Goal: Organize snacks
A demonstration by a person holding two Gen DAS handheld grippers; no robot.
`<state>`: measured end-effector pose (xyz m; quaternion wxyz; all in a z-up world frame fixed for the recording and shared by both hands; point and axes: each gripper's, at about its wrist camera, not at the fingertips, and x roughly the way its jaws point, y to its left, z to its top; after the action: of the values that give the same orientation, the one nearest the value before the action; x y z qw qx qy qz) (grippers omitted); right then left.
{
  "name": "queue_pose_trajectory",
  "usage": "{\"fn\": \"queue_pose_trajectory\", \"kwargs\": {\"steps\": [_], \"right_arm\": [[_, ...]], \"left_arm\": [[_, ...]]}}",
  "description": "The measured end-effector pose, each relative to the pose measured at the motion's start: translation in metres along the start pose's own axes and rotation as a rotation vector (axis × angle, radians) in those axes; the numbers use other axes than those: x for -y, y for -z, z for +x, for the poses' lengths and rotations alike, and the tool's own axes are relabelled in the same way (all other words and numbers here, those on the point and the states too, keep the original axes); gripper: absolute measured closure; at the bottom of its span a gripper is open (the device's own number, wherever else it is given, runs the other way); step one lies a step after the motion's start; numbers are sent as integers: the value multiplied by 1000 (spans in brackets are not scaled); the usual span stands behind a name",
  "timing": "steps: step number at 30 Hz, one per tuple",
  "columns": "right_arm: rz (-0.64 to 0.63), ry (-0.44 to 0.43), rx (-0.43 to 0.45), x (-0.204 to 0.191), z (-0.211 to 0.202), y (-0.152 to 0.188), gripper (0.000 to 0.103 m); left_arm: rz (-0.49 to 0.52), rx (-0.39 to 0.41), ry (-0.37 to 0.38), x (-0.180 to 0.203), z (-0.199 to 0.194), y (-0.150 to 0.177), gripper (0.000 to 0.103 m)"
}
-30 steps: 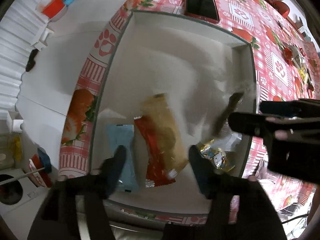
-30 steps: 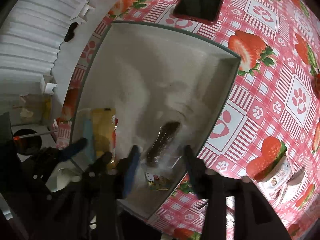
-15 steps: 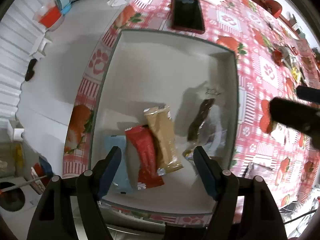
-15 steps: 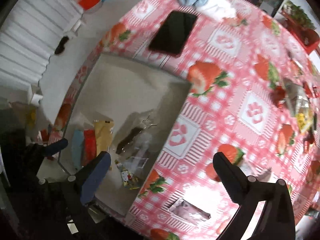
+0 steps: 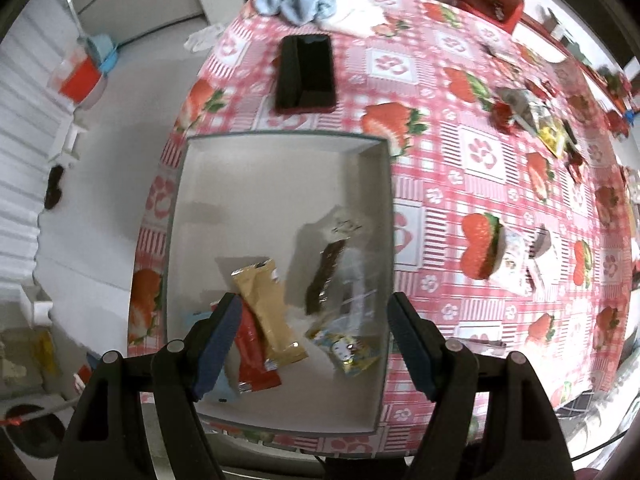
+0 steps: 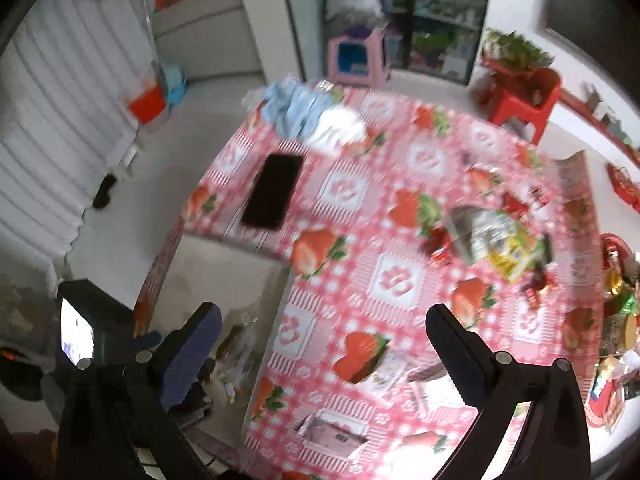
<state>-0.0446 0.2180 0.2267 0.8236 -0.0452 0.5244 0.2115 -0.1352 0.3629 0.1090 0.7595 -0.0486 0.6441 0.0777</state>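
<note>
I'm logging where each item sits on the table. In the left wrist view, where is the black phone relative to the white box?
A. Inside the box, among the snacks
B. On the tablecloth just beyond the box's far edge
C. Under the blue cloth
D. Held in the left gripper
B: the black phone lies flat on the strawberry tablecloth, just past the far rim of the white box, apart from the snacks inside.

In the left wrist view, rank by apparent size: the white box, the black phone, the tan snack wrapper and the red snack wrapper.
1. White rectangular box, by far.
2. Black phone.
3. Tan snack wrapper.
4. Red snack wrapper, though the left claw and the tan wrapper partly cover it, so this placing is unsure.
</note>
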Motion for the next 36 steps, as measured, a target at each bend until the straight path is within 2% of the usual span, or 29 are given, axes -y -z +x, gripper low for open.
{"fn": "queue_pose_trajectory", "kwargs": {"steps": [11,23,36], "right_arm": [[44,45,109,33,-37,-4,0],[115,23,152,62,-55,-6,0],[126,15,176,72,-62,-8,0]], "left_arm": [[79,22,-27,32,-16,-5,25],[128,38,-54,49,-25,-8,24],[150,56,-74,57,-34,-11,24]]}}
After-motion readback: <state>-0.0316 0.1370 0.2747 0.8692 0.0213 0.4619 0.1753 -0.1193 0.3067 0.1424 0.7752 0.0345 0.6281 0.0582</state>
